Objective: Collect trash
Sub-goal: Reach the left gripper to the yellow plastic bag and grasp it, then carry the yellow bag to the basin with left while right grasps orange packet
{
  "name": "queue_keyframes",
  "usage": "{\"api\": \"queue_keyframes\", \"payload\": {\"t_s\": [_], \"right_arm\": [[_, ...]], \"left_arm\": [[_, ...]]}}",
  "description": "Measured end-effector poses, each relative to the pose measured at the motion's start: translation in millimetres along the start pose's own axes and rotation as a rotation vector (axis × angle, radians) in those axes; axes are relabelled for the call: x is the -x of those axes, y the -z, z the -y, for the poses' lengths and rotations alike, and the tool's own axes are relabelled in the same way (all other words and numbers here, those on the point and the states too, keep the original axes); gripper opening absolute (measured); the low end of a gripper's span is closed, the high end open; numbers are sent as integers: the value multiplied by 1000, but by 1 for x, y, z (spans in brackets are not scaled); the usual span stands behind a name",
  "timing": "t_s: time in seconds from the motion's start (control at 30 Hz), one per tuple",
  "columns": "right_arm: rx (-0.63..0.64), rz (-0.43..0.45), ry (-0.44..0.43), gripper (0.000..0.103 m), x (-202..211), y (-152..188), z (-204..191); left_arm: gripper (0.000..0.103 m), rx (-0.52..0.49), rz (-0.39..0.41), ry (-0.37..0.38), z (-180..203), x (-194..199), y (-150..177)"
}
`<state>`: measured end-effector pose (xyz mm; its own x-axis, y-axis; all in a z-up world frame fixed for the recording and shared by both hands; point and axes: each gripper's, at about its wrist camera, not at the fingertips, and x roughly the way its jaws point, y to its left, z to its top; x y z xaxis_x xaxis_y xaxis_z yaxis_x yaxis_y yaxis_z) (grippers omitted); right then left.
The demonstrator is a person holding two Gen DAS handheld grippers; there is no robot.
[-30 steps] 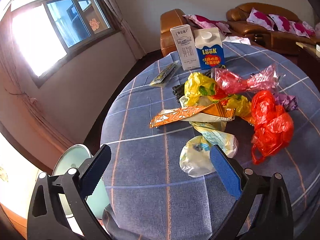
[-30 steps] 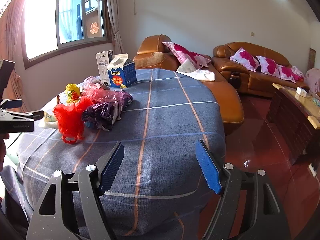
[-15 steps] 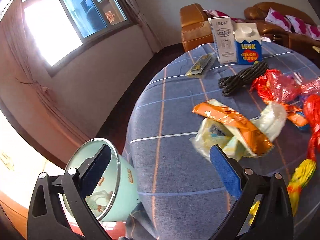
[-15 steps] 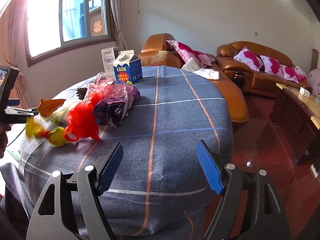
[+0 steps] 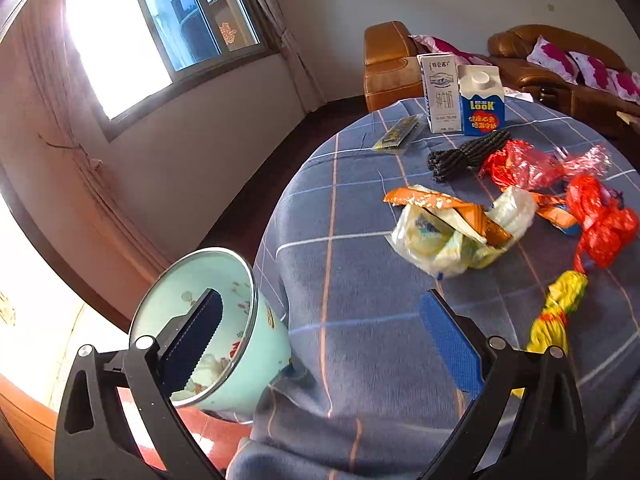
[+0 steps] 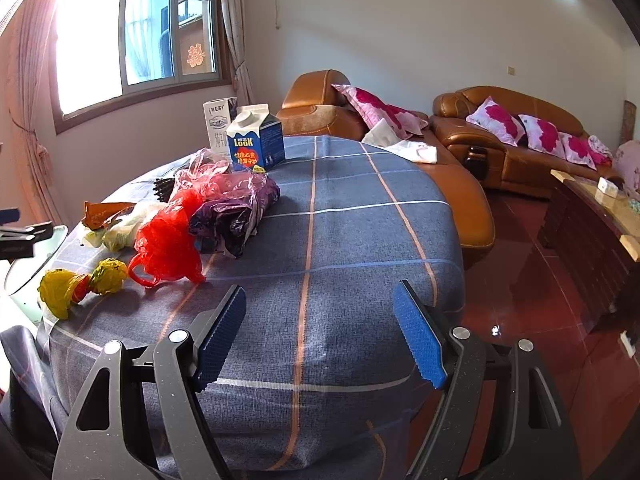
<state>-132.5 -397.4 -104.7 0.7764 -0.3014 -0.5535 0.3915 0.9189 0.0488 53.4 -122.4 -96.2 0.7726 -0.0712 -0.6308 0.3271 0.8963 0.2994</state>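
Note:
Trash lies on a round table with a blue plaid cloth [image 5: 344, 280]: a yellow bag [image 5: 556, 312], a red bag [image 5: 604, 224], an orange wrapper on a pale bag [image 5: 444, 232], a black bundle [image 5: 464, 156] and pink plastic [image 5: 520, 164]. A mint bin [image 5: 224, 320] with some trash inside stands beside the table's near left edge. My left gripper [image 5: 320, 336] is open and empty, its left finger over the bin's mouth. My right gripper [image 6: 320, 332] is open and empty above the table's near edge; the red bag [image 6: 168, 240] and the yellow bag [image 6: 80, 284] lie to its left.
Two cartons, white [image 5: 440, 92] and blue [image 5: 480, 100], stand at the table's far side, with a flat sachet [image 5: 396, 136] nearby. Brown leather sofas with pink pillows [image 6: 508, 140] stand behind. A wooden cabinet [image 6: 592, 224] is at right over red floor.
My left gripper swung left and back to the table's edge, bringing the bin into view under its left finger. The yellow bag now lies apart from the pile. The right gripper barely moved.

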Motion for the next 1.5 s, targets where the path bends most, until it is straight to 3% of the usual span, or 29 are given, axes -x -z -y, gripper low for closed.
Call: {"api": "queue_keyframes", "payload": {"t_s": [0.23,0.3,0.37,0.43,0.5,0.53,0.6,0.73,0.97,1.13,1.3,1.5], "right_arm": [[21,9,15,75,8,2,-2],[20,13,13,75,11,2,-3],[20,20,10,75,13,1,-4],[21,24,0,75,14,0,-7],[32,24,-6,75,13,-1,-11],[34,21,-10,75,12,-1,-13],[32,11,-23,75,9,-1,-17],[51,12,-38,75,10,-5,-28],[54,47,-147,75,5,-42,-67],[73,55,-248,74,-18,-82,-116],[96,-52,-346,62,-64,-109,-167],[130,-179,-391,59,-102,-99,-200]], "left_arm": [[92,11,86,137,29,47,5],[76,-28,62,175,45,38,9],[54,-44,-9,236,55,22,17],[44,-24,-34,297,56,15,21],[18,-19,-33,354,56,13,20],[13,-13,-35,371,56,12,20],[12,-23,-26,382,56,11,19],[12,-16,7,349,41,18,16],[12,23,92,169,-19,30,10],[12,42,116,49,-54,21,8],[12,52,87,-46,-85,-7,10],[12,99,38,-77,-119,-27,20]]}}
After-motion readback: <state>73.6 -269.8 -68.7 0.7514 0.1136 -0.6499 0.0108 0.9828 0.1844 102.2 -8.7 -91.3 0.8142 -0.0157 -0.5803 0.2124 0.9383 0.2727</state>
